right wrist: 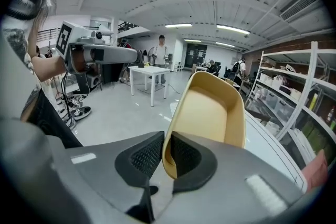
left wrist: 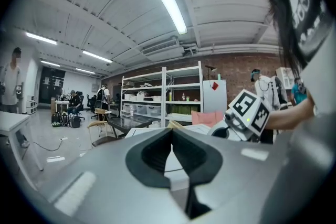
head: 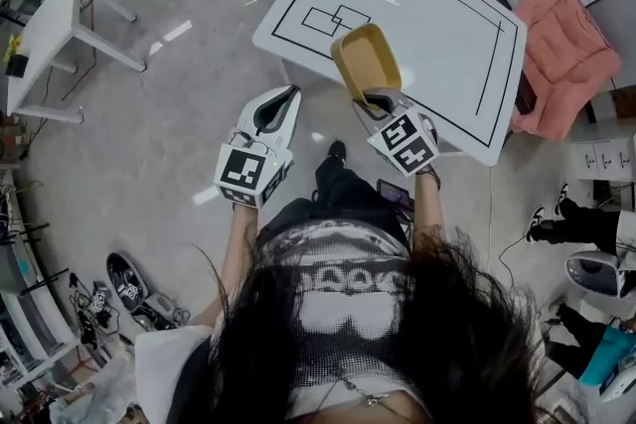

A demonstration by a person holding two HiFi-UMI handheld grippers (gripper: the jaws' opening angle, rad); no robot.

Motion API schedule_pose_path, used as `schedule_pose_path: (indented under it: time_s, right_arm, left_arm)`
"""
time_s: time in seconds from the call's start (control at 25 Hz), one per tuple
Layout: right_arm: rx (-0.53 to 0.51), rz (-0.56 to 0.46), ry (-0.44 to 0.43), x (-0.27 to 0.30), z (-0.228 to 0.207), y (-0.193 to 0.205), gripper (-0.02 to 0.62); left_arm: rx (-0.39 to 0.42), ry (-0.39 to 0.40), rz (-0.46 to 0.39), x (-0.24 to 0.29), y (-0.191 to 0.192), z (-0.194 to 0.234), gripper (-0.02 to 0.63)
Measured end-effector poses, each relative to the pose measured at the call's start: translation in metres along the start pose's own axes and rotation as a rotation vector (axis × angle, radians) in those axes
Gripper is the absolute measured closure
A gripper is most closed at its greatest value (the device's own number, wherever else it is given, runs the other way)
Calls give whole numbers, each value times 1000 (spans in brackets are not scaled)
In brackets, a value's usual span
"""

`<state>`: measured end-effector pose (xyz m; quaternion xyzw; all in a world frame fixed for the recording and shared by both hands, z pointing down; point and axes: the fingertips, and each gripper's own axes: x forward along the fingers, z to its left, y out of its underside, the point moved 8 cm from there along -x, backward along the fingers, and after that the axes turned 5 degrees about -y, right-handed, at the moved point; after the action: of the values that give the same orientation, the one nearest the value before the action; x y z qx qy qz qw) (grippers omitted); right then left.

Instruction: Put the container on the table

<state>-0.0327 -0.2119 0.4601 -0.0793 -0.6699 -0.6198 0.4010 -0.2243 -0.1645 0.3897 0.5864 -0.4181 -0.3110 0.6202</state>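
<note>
A tan rectangular container (head: 366, 62) hangs in the air at the near edge of the white table (head: 447, 25). My right gripper (head: 378, 100) is shut on the container's near wall, one pad inside and one outside. In the right gripper view the container (right wrist: 212, 110) rises tilted from the jaws, its open side facing the camera. My left gripper (head: 281, 104) floats over the floor left of the table, shut and holding nothing. In the left gripper view its pads (left wrist: 170, 149) meet, and the white table (left wrist: 152, 136) shows just past them.
Black outlines are marked on the white table top. A pink padded cover (head: 566, 50) hangs on a chair at the table's right. Another white table (head: 45, 35) stands far left. Shelves (left wrist: 163, 92) and several people are farther off in the room.
</note>
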Motion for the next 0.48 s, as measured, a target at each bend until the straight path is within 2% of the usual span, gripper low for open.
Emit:
schedule_pose_path:
  time_s: [0.2,0.48]
  right_arm:
    - [-11,29,-50,32,-59,-2,554]
    - [-45,106,-105,88,-125,11,552]
  left_arm:
    - [-7,-12,2,57,-15,16,606]
    - [8,-46,19,110,-26,37,606]
